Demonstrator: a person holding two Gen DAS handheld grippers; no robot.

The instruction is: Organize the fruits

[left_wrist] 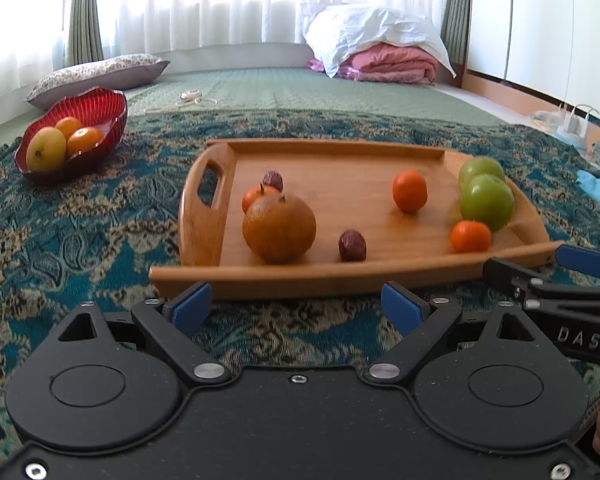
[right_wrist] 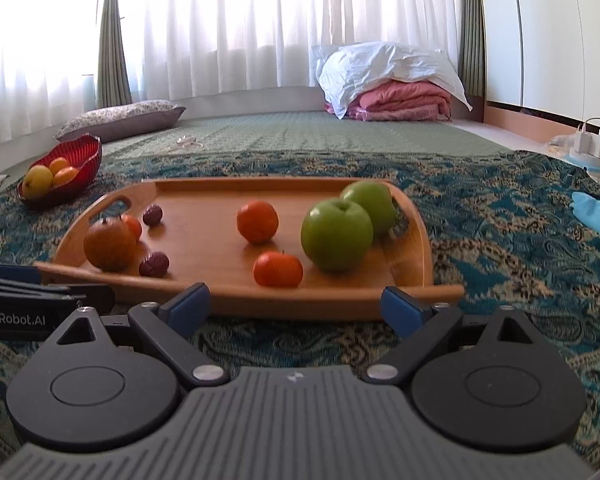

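Note:
A wooden tray (left_wrist: 340, 276) (right_wrist: 332, 300) lies on a patterned blanket. It holds a large orange-brown fruit (left_wrist: 279, 227) (right_wrist: 110, 244), small oranges (left_wrist: 409, 191) (right_wrist: 278, 269), two green apples (left_wrist: 487, 201) (right_wrist: 337, 234) and two dark plums (left_wrist: 352, 245) (right_wrist: 154, 264). A red glass bowl (left_wrist: 100, 108) (right_wrist: 88, 152) at the far left holds a yellow fruit and two oranges. My left gripper (left_wrist: 296, 306) is open and empty just before the tray's near edge. My right gripper (right_wrist: 296, 306) is open and empty, also before the near edge.
A floral pillow (left_wrist: 96, 76) lies behind the bowl. Folded pink bedding under a white bag (left_wrist: 380, 52) sits at the back. A blue cloth (right_wrist: 598, 216) and chargers with cables (right_wrist: 588, 144) are at the right. White cords (left_wrist: 188, 100) lie on the green mat.

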